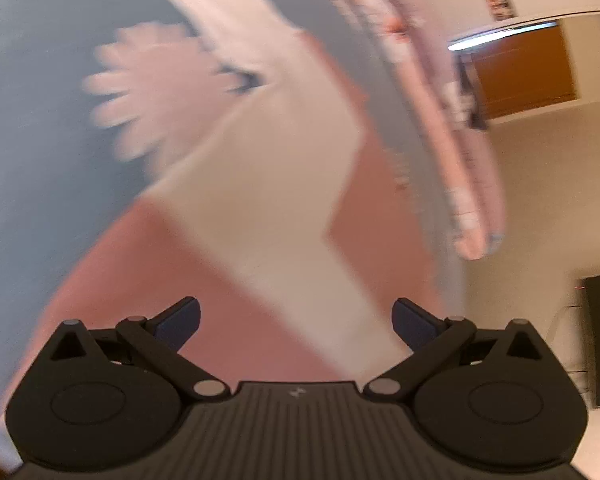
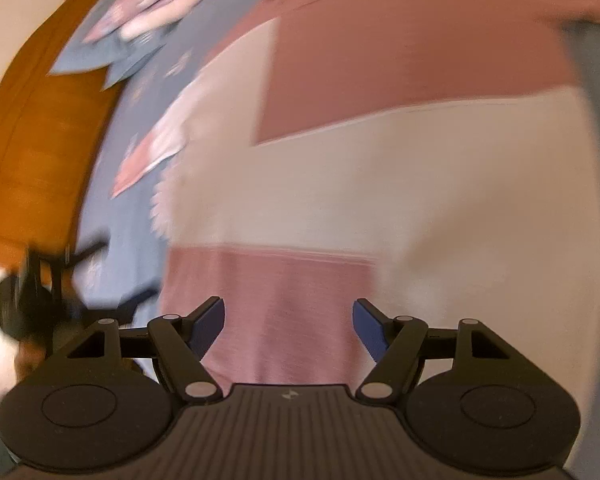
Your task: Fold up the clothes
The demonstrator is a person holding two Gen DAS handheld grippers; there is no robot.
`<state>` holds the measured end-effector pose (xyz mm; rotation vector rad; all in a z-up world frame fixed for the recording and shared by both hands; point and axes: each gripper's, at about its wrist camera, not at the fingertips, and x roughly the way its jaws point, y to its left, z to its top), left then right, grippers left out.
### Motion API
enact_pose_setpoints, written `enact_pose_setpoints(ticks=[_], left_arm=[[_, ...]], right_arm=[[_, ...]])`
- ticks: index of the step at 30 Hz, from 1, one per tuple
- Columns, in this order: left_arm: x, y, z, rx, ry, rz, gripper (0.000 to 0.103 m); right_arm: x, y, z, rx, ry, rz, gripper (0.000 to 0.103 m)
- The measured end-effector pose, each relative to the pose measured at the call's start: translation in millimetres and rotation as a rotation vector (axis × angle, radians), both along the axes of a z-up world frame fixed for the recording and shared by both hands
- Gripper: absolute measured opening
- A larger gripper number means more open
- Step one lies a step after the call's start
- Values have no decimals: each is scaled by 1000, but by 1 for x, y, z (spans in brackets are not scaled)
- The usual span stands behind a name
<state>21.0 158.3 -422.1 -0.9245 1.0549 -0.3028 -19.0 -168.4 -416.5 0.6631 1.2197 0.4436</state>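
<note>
1. Pink-and-cream garment (image 2: 380, 184) is lying spread flat on the blue-grey bedsheet (image 1: 28, 80), ready for a fold.
2. I'm hovering my left gripper (image 1: 296, 326) w/ jaws apart, nothing held.
3. My right gripper (image 2: 288, 330) is hanging over the pink panel, also released, prob. lining up an edge grab.

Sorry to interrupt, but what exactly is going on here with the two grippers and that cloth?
A person holding two grippers is folding laundry. A pink and cream garment lies spread on the blue-grey bedspread. The left gripper and right gripper both hang over it with jaws open, gripping nothing. The pictures are blurred.
</note>
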Motion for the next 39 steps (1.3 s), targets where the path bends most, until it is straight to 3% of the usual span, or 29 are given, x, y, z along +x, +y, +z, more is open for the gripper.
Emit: enact_pose_setpoints(ticks=[5,9,13,17,22,25,27,35,37,39], left_arm=[[50,-22,-27,45,12,-91,101],[57,-13,-37,21,37,-72,101],[55,-3,-31,67,23,-83,101],[55,4,-25,43,54,-61,101],[50,2,-17,7,37,-123,101],[48,5,-23,52,77,-120,101],[46,10,-26,40,80,-96,101],[45,15,-27,52,79,-65,101],[47,12,-22,75,94,-69,101],[48,3,-12,78,74,-107,101]], right_arm=[[20,41,-9,80,-34,82,75],[19,60,-27,121,37,121,75],[-15,35,-27,126,63,76,74],[-23,17,-19,121,132,38,75],[19,49,-3,174,8,73,75],[49,84,-8,211,-20,102,75],[59,102,-17,204,2,110,75],[13,67,-27,176,176,8,75],[7,64,-21,150,200,25,75],[6,58,-11,160,153,20,75]])
